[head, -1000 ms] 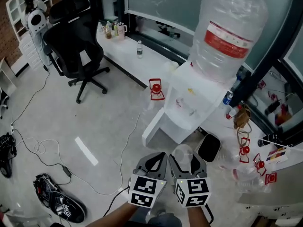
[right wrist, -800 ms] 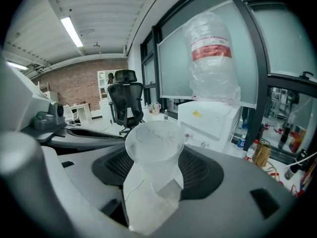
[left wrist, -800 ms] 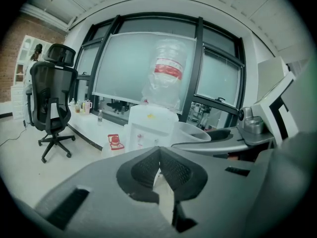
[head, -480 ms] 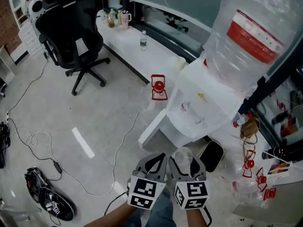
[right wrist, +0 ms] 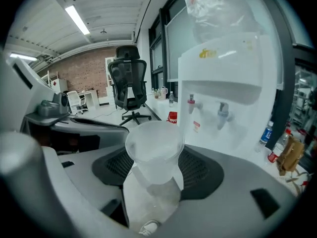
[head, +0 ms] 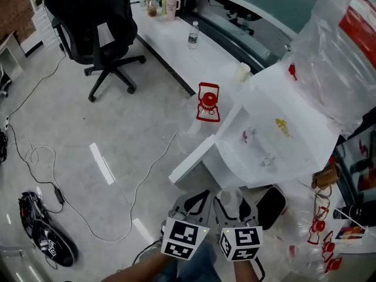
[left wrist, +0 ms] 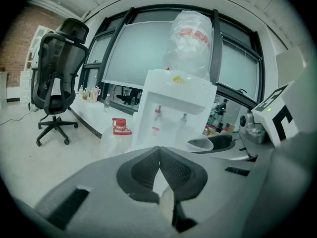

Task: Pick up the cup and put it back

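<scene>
In the head view, both grippers sat low in the frame, side by side, each topped by a cube of black-and-white square markers. The right gripper (head: 232, 200) carried a translucent, thin-walled plastic cup (head: 230, 194) near the foot of the boxy white water dispenser (head: 276, 140). The dispenser's crinkled clear bottle (head: 346, 46) bore a red label. The left gripper (head: 195, 201) was just beside the right one. A clear jug with a red cap (head: 207, 101) stood on the glossy pale floor near the dispenser. Farther off were a black swivel chair (head: 94, 22), a loose cable (head: 76, 207) and dark shoes (head: 46, 239).

In the left gripper view, the smooth grey jaws were pressed together and empty, their dark ribbed pads (left wrist: 176, 170) meeting along a thin line. Beyond them rose the dispenser (left wrist: 173, 108), with the jug (left wrist: 118, 129) to its left and the chair (left wrist: 57, 78) farther left.

In the right gripper view, the jaws pinched the cup (right wrist: 154, 155) around its lower body, with dark meshed pads (right wrist: 200, 170) on either side. The cup was frosted and tapered, its round rim wider than its base. Ahead, apart from the cup, two small taps (right wrist: 222, 112) hung under the dispenser's white front.
</scene>
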